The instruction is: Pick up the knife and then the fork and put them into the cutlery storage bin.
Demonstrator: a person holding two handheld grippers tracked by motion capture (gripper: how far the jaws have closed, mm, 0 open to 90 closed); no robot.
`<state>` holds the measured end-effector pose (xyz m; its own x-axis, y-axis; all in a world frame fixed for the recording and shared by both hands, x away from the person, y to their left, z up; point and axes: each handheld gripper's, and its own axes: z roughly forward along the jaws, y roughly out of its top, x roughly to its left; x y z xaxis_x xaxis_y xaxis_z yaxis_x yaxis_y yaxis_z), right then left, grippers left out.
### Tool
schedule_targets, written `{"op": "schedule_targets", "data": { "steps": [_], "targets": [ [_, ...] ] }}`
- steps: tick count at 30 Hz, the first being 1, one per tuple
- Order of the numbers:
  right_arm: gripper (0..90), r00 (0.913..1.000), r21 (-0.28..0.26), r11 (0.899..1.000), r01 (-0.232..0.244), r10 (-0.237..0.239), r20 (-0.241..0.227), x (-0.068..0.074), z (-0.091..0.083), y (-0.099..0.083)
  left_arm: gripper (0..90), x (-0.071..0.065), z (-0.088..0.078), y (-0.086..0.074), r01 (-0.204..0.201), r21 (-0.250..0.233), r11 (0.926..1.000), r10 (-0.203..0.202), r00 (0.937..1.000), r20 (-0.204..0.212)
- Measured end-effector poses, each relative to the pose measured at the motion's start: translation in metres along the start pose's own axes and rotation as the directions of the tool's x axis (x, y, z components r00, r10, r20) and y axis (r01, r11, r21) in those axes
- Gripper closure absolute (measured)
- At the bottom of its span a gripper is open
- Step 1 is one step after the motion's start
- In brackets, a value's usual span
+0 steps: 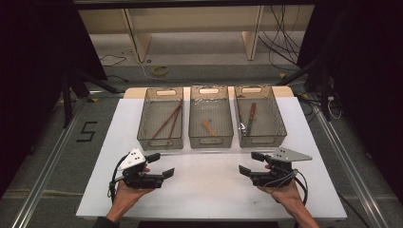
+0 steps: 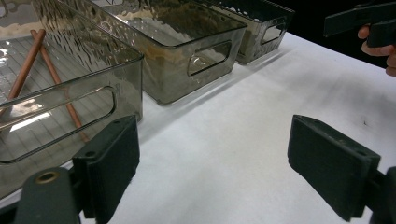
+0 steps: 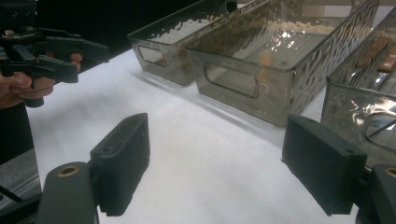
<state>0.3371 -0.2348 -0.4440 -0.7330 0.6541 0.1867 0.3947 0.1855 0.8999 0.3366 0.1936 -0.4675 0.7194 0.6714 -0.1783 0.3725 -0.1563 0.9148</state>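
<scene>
**Tongs wait before the bins**

Left tongs (image 1: pixel 159 167) and right tongs (image 1: pixel 252 164) hover with jaws apart, empty, over the worktop (image 1: pixel 209 190), facing inward, likely poised to start. Beyond: chopsticks (image 1: pixel 167 121) in the left bin (image 1: pixel 160 142), a knife (image 1: pixel 250 115) in the right bin (image 1: pixel 262 140).

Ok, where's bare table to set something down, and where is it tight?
The widest free patch is the white table between the left gripper and right gripper, in front of the three bins. Narrower strips run left of the left bin and right of the right bin. The bins stand close together, middle bin included, so passing between them is tight.
</scene>
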Motion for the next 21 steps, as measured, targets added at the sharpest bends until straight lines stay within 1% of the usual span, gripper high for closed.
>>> {"op": "schedule_targets", "data": {
  "steps": [6,14,15,17,21],
  "targets": [
    [23.8,0.9999,-0.001,1.0,-0.003,0.003,0.012,0.0,-0.004,-0.007,16.1,0.0,0.0,0.0,-0.002,0.001,1.0,0.002,1.0,0.004],
    [22.9,0.9994,0.029,1.0,-0.01,0.009,0.033,-0.002,-0.007,-0.019,16.1,0.0,0.0,-0.001,-0.002,0.002,1.0,0.002,1.0,0.007],
    [22.9,0.9993,0.029,1.0,-0.007,0.006,0.037,-0.002,-0.008,-0.019,16.1,0.0,0.0,-0.001,-0.002,0.002,1.0,0.002,1.0,0.007],
    [22.9,0.9992,0.017,1.0,-0.014,0.014,0.039,-0.003,-0.009,-0.019,16.1,0.0,0.0,-0.001,-0.003,0.002,1.0,0.003,1.0,0.007],
    [22.8,0.9991,0.014,1.0,-0.012,0.011,0.04,-0.004,-0.01,-0.019,16.1,0.0,0.0,-0.001,-0.002,0.004,1.0,0.002,1.0,0.007]
  ]
}}
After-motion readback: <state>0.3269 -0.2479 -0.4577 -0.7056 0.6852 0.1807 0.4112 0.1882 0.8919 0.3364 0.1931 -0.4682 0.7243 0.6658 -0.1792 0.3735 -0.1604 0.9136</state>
